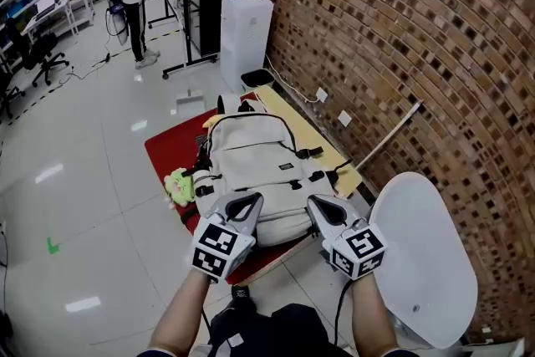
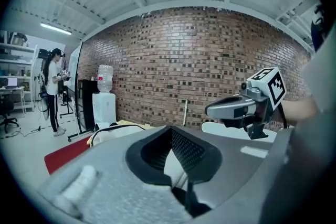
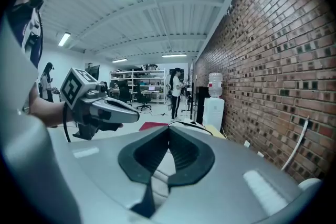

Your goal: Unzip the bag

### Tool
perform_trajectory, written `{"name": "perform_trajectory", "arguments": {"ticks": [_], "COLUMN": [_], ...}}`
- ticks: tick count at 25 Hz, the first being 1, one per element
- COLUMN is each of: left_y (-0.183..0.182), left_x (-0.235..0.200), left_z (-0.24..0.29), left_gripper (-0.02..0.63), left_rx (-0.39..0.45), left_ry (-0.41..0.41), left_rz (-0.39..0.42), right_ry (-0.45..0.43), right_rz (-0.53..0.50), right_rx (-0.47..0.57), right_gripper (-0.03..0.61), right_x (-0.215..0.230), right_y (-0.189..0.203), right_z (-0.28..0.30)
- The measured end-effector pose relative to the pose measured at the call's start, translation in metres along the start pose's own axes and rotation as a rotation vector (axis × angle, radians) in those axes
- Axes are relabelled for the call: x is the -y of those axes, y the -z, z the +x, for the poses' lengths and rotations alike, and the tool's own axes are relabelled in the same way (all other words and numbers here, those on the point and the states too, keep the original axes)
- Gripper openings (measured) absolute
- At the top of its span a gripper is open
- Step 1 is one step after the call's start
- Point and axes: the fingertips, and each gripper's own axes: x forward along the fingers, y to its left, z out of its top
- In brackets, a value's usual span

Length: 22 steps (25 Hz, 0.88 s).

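At the far left a green soft toy lies on the red surface, just beside the bag's left flank. Next comes the left gripper, held low in front of the person, its fingers pressed together with nothing between them; the left gripper view shows the two dark pads meeting at the tips and only the pale bag beyond. The bag, a cream backpack, lies flat on the red surface with its top end away from the person and its near end under the two grippers. To its right the right gripper matches the left one: fingers closed tight and empty, pointing slightly down toward the bag's near edge. In the head view both sets of tips overlap that edge, but neither seems to touch the fabric. Further right stand a white chair and the brick wall.

By my judgement the task is at its very start: this is the approach, and the zip is not yet touched. No view shows the zip pull clearly, so it has to be found first, probably along the seam round the bag's upper panel. The next move then calls for one gripper to spread its fingers and pinch the pull, while the other opens and steadies the bag so that the fabric does not drag along with the slider.
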Motion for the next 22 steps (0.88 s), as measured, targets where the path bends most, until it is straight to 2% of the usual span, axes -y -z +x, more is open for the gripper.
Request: {"name": "perform_trajectory", "arguments": {"ticks": [4, 8, 10, 13, 19, 22], "left_y": [0.007, 0.01, 0.014, 0.017, 0.02, 0.026], "left_x": [-0.021, -0.049, -0.061, -0.071, -0.092, -0.091], "left_z": [0.006, 0.016, 0.023, 0.035, 0.04, 0.045], "left_gripper": [0.005, 0.005, 0.005, 0.005, 0.005, 0.005], "left_rx": [-0.029, -0.052, -0.069, -0.086, -0.143, -0.176], "left_ry": [-0.016, -0.07, -0.101, -0.127, -0.289, -0.338], "left_rz": [-0.029, -0.044, -0.063, -0.081, -0.107, -0.128], "right_ry": [-0.003, -0.032, -0.085, -0.142, -0.418, -0.503], "right_rz": [-0.028, -0.043, -0.063, -0.117, -0.232, -0.286], "right_rx": [-0.056, -0.089, -0.114, -0.142, -0.224, -0.274], "right_gripper": [0.009, 0.012, 0.111, 0.107, 0.114, 0.115], "right_x": [0.011, 0.031, 0.036, 0.043, 0.04, 0.044], "right_y": [0.004, 0.008, 0.011, 0.02, 0.056, 0.074], "right_z": [0.022, 0.046, 0.059, 0.075, 0.115, 0.127]}}
